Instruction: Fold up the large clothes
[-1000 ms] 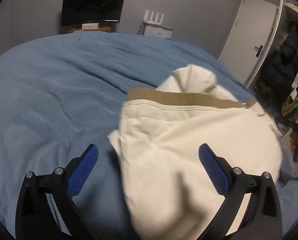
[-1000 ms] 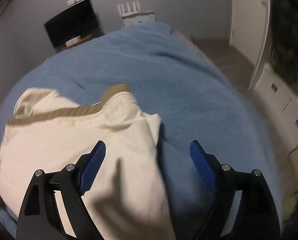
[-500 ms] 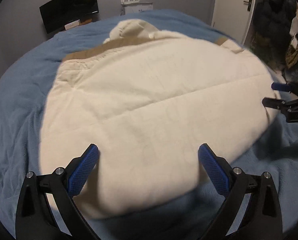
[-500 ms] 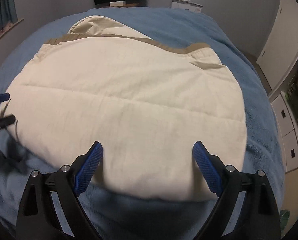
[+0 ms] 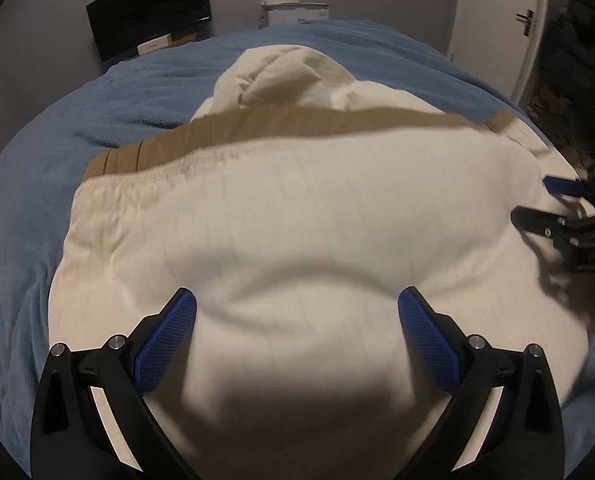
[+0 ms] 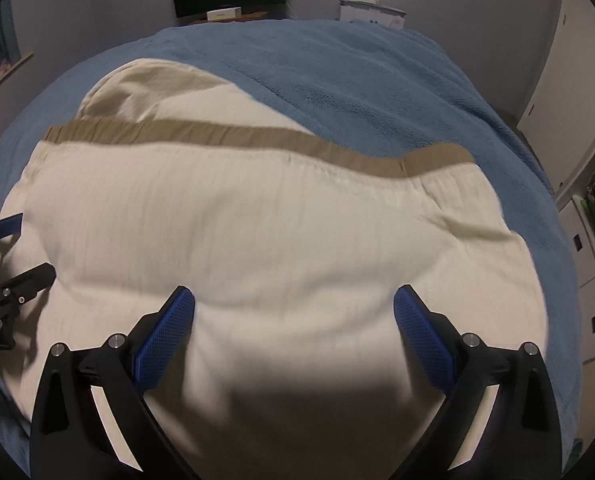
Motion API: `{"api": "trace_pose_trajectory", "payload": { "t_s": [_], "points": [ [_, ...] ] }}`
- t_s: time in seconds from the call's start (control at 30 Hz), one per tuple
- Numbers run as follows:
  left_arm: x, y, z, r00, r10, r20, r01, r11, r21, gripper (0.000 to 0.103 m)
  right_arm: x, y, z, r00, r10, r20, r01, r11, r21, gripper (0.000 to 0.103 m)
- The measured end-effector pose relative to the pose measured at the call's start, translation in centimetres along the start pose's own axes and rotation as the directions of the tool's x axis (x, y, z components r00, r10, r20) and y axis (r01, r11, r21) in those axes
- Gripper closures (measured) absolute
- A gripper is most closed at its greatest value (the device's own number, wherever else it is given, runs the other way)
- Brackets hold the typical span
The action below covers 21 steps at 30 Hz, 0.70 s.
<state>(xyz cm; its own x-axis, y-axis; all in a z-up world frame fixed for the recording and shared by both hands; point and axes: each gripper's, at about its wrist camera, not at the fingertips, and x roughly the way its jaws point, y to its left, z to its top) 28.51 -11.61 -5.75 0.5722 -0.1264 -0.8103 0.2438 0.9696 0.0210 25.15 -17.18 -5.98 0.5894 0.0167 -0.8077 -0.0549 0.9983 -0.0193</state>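
Both tongs stand wide apart, gripping nothing. The left tongs point(image 5: 296, 334) and the right tongs point(image 6: 294, 332), whose jaws have just been opening, hover over the near edge of the cream padded garment with a tan band point(image 5: 297, 216), spread flat on the blue fleece-covered bed point(image 6: 357, 76).

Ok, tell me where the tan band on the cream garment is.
In both wrist views the tan band runs across the far edge of the cream garment, just below its bunched hood-like lump, on the blue blanket.
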Motion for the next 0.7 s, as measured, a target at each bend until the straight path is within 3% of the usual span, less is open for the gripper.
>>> {"api": "trace_pose_trajectory", "payload": {
  "t_s": [0.27, 0.43, 0.6, 0.7],
  "points": [
    [4.4, 1.4, 6.5, 0.998, 0.056, -0.029, -0.057, 0.998, -0.023, 0.005, 4.6, 0.1, 5.2, 0.999, -0.025, -0.020, 0.026, 0.998, 0.057, 0.008],
    [6.7, 2.8, 8.3, 0.997, 0.043, -0.071, -0.050, 0.994, -0.093, 0.005, 7.2, -0.4, 7.1, 0.999, -0.003, -0.042, 0.008, 0.991, 0.131, 0.008],
    [4.5, 3.5, 7.5, 0.999, 0.007, -0.043, -0.012, 0.994, -0.110, 0.006, 4.0, -0.6, 5.8, 0.999, 0.044, 0.015, -0.046, 0.991, 0.125, 0.008],
    [3.5, 4.4, 6.5, 0.999, 0.047, -0.023, -0.049, 0.996, -0.080, 0.005, 0.8, -0.2, 3.2, 0.995, 0.091, 0.050, -0.093, 0.995, 0.040, 0.008]
  ]
}}
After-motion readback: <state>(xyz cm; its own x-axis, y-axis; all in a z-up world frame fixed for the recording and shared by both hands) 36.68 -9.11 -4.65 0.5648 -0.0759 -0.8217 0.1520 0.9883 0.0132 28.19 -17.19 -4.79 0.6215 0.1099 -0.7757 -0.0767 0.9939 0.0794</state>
